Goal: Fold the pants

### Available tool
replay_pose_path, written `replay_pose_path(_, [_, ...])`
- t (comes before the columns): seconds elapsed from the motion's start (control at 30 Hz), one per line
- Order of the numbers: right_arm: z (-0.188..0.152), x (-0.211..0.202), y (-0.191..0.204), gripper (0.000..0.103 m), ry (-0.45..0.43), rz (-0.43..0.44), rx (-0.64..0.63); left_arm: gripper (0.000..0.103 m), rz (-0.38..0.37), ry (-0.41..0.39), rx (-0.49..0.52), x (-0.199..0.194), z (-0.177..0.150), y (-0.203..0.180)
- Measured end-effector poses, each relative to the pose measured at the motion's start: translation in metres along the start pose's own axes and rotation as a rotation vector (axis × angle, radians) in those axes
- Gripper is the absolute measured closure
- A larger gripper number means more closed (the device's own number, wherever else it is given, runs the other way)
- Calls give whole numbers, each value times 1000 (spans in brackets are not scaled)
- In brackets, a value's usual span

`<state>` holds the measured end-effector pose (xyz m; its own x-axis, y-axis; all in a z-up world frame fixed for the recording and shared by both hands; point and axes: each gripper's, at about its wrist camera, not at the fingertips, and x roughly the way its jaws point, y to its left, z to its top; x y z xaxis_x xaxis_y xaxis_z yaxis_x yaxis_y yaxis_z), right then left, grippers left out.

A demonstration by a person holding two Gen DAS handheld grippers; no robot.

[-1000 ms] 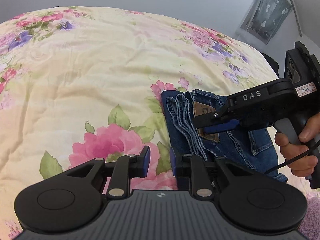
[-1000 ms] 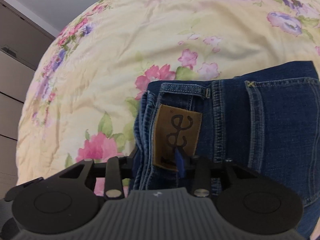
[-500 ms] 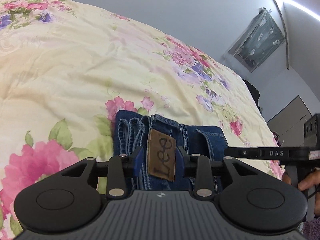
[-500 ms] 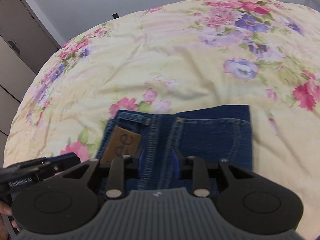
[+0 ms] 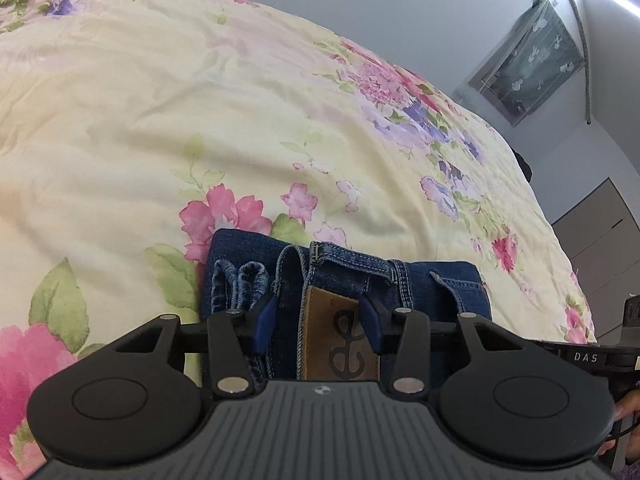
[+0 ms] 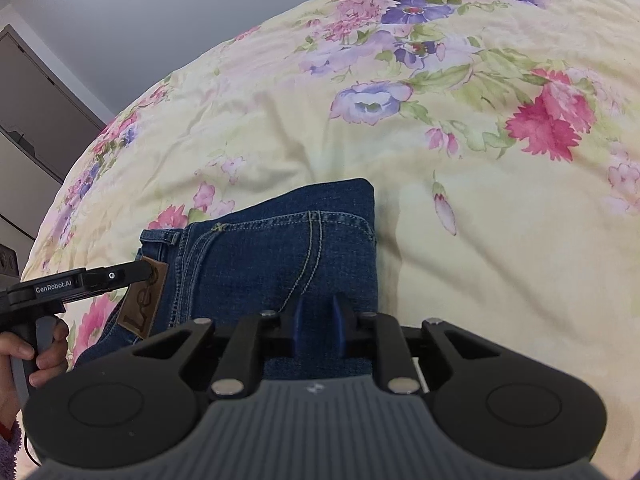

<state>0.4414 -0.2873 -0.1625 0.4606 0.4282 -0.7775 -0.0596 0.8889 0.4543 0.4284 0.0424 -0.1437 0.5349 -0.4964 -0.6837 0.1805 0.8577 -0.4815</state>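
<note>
- The folded pants [image 5: 344, 280], dark blue denim, are lying on the floral bedspread [image 5: 160, 120], sitting at 6 o'clock in both wrist views, just past the gripper bodies.
- The left gripper [image 5: 320, 322] is hanging over the waistband end with its fingers spread wide apart; the brown leather patch [image 5: 338, 340] is showing between them, and neither blue pad is visibly pressing the cloth.
- The lower edge of that patch is slipping out of sight behind the gripper's grey body, so its lettering is only partly readable there.
- In the right wrist view the left gripper [image 6: 148, 270] is reaching in from 9 o'clock, its tip overlapping the patch [image 6: 144, 300]; whether it is touching the denim I cannot tell.
- The right gripper [image 6: 316, 320] is sitting over the near edge of the pants [image 6: 280, 248], its fingers drawn close with a narrow gap between the pads; whether any cloth is caught there is being hidden by the gripper's own linkage.
- In the left wrist view only a sliver of the right gripper [image 5: 592, 356] is showing at 4 o'clock, cut off by the frame edge.
- Rolled hems or folded layers at 9 o'clock of the patch are bunching up, hard to count.
</note>
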Motion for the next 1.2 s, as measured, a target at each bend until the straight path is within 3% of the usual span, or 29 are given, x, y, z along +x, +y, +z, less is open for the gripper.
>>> replay_pose_path(0.03, [0,1,-1,89,0,4,7,73,-22,-4,10,1,-1,-3])
replay_pose_path(0.13, [-3,-2,-4,89,-6,21,13,74,14,-16,68,-2,-3,-18])
replay_pose_path(0.2, [-4,-3,-3,89,-7,26,10,92,94,-19,104,-5,-2,-25])
replay_pose_path(0.27, [-5,-3,1,89,-8,21,6,98,111,-54,106,-18,0,-28])
replay_pose_path(0.4, [-6,-5,27,93,14,80,-69,98,139,-78,202,-43,0,-38])
replay_pose_path(0.53, [-12,10,69,93,48,52,-197,98,180,-37,181,-35,-6,-25])
replay_pose_path(0.67, [-18,44,90,93,96,53,-231,98,203,-21,170,-14,-14,-11])
replay_pose_path(0.9, [-15,77,99,94,133,57,-220,97,228,-7,189,-4,-18,-1])
replay_pose_path(1.0, [-15,73,99,99,127,55,-230,95,244,-9,213,-10,-18,-10])
replay_pose_path(1.2, [-20,47,91,97,87,63,-197,91,290,0,259,-30,-27,-24])
